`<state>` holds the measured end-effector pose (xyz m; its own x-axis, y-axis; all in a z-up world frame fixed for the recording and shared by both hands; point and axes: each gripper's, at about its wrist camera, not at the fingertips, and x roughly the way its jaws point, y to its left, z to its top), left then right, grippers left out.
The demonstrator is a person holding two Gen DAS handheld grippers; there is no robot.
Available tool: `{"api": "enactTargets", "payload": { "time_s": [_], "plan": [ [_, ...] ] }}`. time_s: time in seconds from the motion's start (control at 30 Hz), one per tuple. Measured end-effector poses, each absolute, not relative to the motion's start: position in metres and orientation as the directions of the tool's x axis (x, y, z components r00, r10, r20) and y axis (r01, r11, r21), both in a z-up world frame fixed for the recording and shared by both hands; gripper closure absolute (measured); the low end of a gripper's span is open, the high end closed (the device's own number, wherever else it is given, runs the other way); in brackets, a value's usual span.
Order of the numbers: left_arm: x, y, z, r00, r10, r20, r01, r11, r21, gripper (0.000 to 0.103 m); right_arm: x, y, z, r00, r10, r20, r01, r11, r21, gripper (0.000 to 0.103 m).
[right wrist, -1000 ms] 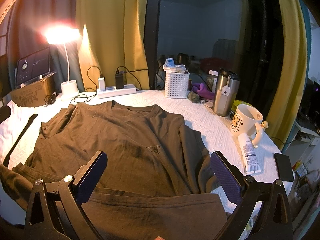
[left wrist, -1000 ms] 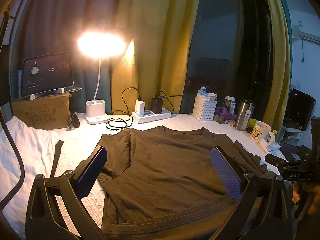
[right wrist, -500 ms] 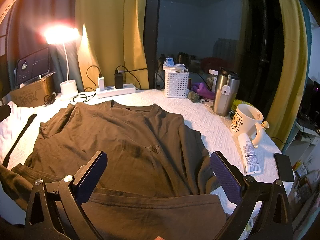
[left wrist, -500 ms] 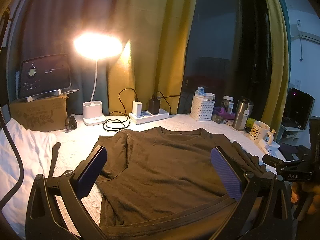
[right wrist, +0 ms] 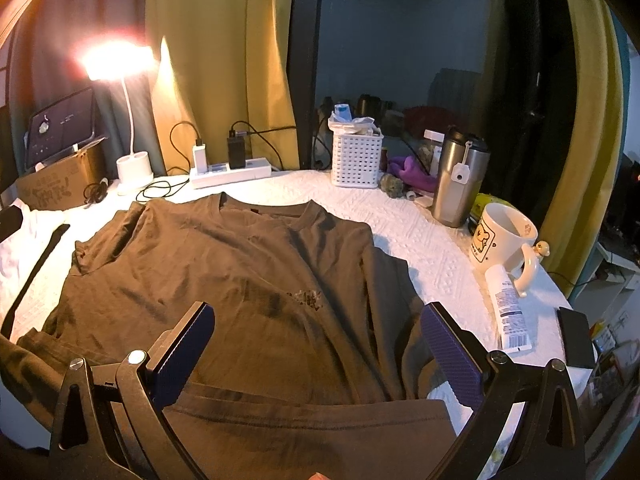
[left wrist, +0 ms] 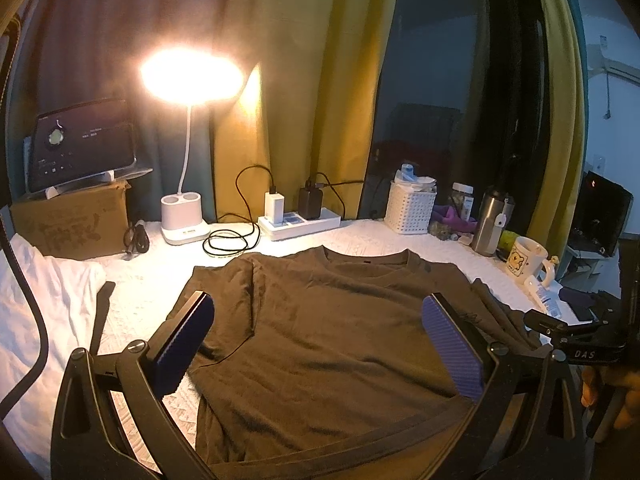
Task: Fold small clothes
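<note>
With the left gripper [left wrist: 320,344] and right gripper [right wrist: 320,344] both wide and empty, pinch the brown T-shirt [right wrist: 248,280] hem at six o'clock, evenly.

White textured table cover [right wrist: 420,232]: brown T-shirt [right wrist: 224,280] spread centre; lamp base [left wrist: 184,220], power strip [left wrist: 300,222] far; mug [right wrist: 502,240] right.

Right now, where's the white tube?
In the right wrist view, the white tube lies on the table's right side, against the cartoon mug, left of the dark phone.
</note>
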<state>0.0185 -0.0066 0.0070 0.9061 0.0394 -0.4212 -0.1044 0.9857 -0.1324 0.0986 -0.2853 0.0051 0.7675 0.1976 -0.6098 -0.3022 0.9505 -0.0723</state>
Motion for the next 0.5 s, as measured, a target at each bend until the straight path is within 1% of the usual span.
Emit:
{"api": "enactTargets", "payload": {
  "time_s": [0.33,0.5],
  "plan": [
    [0.049,-0.007,-0.002,0.873,0.048,-0.485,-0.129,0.982,-0.135,0.001,0.13,-0.287,-0.005,0.741,0.186,-0.645,-0.303,0.95,-0.073,0.0],
    [0.066,-0.015,-0.005,0.857,0.049,-0.512,-0.132,0.983,-0.126,0.001,0.151,-0.304,-0.008,0.736,0.173,-0.655,-0.281,0.958,-0.064,0.0]
  ]
}}
